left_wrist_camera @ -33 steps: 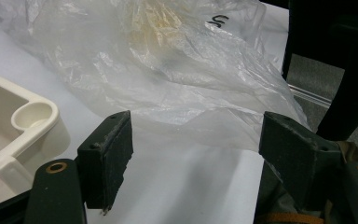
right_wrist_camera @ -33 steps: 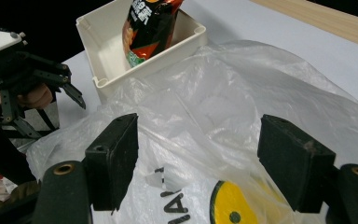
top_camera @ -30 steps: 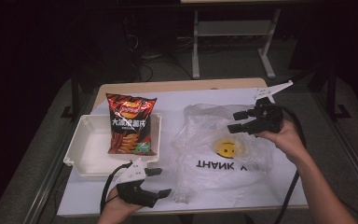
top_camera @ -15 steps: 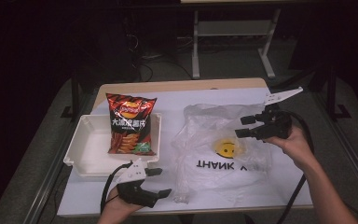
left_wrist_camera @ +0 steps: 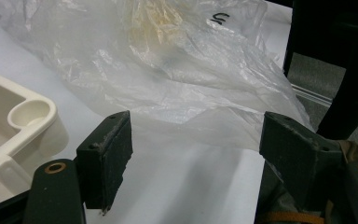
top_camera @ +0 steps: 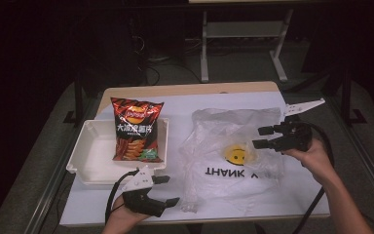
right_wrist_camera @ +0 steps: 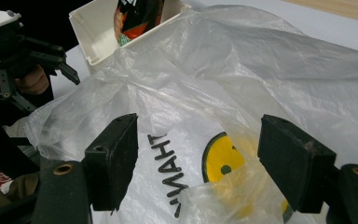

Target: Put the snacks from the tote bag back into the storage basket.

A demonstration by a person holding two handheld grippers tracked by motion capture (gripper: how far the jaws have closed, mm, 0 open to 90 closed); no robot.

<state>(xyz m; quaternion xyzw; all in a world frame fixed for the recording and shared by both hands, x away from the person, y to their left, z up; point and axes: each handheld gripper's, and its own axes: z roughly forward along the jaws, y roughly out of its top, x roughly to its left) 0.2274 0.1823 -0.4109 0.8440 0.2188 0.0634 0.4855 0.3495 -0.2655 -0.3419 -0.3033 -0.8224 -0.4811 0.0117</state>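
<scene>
One crumpled clear plastic bag (top_camera: 233,151) with a yellow smiley and black "THANK YOU" print is laid flat on the white table cover (top_camera: 302,195), right of one white foam tray (top_camera: 90,161). One red chip packet (top_camera: 137,129) is leaned in that tray. Two grippers are counted. Left gripper (top_camera: 168,191) is spread wide, empty, held near the bag's lower-left corner. Right gripper (top_camera: 263,137) is spread too, empty, hovering over the bag's right side by the smiley. Bag is judged very light, limp, slippery film, easily torn or slid; best pinched at a bunched edge or handle fold, not the flat middle.
</scene>
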